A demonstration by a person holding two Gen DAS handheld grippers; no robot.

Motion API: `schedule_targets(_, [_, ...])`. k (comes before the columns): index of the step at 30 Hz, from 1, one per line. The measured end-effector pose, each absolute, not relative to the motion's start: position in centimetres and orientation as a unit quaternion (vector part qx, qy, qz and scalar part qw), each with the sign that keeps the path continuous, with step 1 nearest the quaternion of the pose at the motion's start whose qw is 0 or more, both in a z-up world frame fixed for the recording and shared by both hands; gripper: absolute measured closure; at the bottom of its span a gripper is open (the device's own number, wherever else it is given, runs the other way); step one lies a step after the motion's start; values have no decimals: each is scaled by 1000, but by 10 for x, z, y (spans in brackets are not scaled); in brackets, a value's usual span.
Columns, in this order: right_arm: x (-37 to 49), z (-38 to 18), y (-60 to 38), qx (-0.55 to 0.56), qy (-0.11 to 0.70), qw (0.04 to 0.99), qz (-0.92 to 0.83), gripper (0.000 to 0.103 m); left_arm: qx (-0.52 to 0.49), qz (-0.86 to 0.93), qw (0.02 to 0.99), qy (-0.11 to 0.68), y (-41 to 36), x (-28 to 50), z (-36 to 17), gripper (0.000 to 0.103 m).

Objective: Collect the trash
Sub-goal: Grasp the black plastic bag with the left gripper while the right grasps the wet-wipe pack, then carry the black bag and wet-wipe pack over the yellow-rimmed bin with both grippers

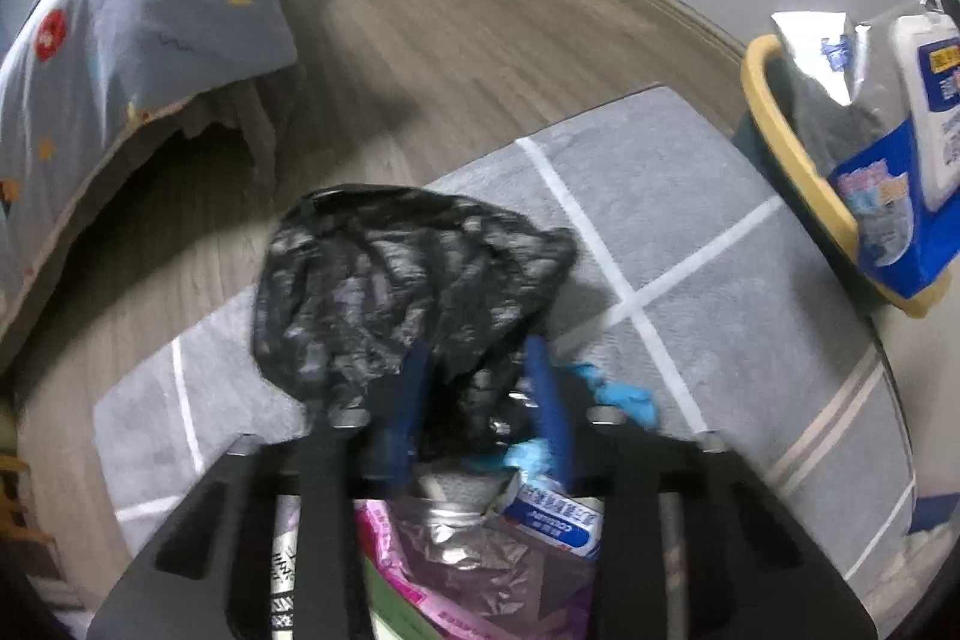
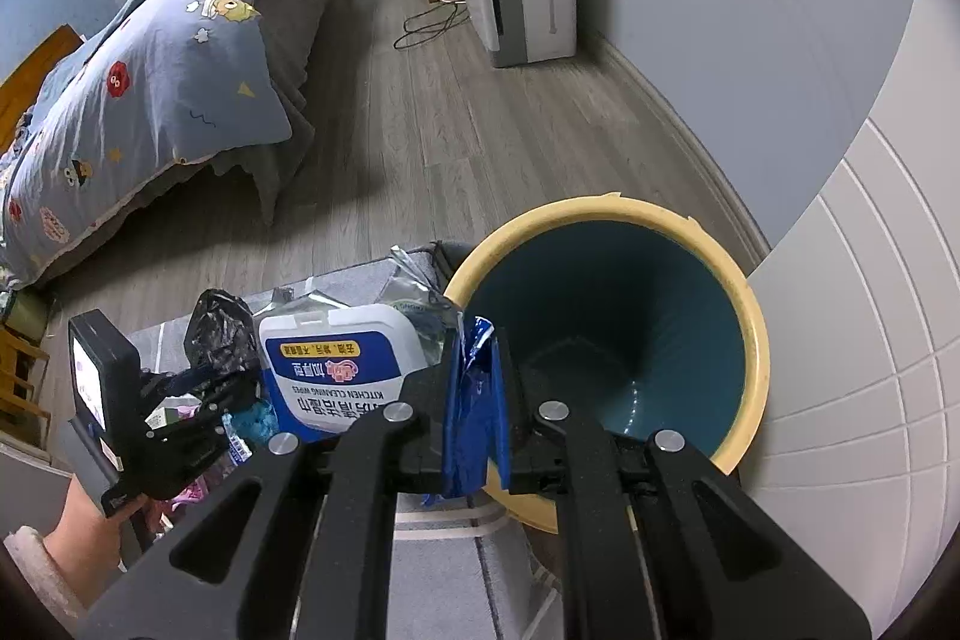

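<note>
Already clamped in the right gripper (image 2: 477, 403), a crumpled blue foil-and-plastic wipes pack (image 2: 336, 376) with a white flip lid hangs beside the yellow rim of the round teal waste bin (image 2: 757, 340), whose interior shows bare. The fingers stand almost together, pinching only the pack's thin blue edge; judging by its creases, the wrapper is light, limp and slick, so a hold on a folded seam looks safer than one on the smooth face.

On the grey rug with white lines (image 1: 660, 196), the left gripper (image 1: 480, 382) straddles the neck of a wrinkled black plastic bag (image 1: 384, 274). Its blue fingers (image 1: 543, 388) stand narrow, with film gathered between them, though whether the pads truly bite is hard to tell through the blur. The bag looks soft, feather-light and prone to tearing or slipping; bunched film near the mouth seems the best purchase. More wrappers, pink and silver, lie just below.
</note>
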State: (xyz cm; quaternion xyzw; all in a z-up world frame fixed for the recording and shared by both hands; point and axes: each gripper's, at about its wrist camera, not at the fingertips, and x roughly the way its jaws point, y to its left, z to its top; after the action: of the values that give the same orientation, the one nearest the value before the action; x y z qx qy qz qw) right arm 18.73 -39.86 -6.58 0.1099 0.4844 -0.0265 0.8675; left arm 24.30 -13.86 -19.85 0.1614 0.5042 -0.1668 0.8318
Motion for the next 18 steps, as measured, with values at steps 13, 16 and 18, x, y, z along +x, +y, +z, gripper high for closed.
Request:
schedule_targets(13, [177, -44, -400, 113, 462, 879, -23, 94, 115, -166, 883, 423, -105, 221, -115, 100])
schedule_targets(16, [177, -42, -398, 122, 457, 881, -15, 94, 93, -167, 892, 410, -97, 216, -98, 100])
schedule_targets(18, [175, -39, -395, 121, 450, 885, -11, 94, 79, -179, 883, 426, -98, 217, -98, 100])
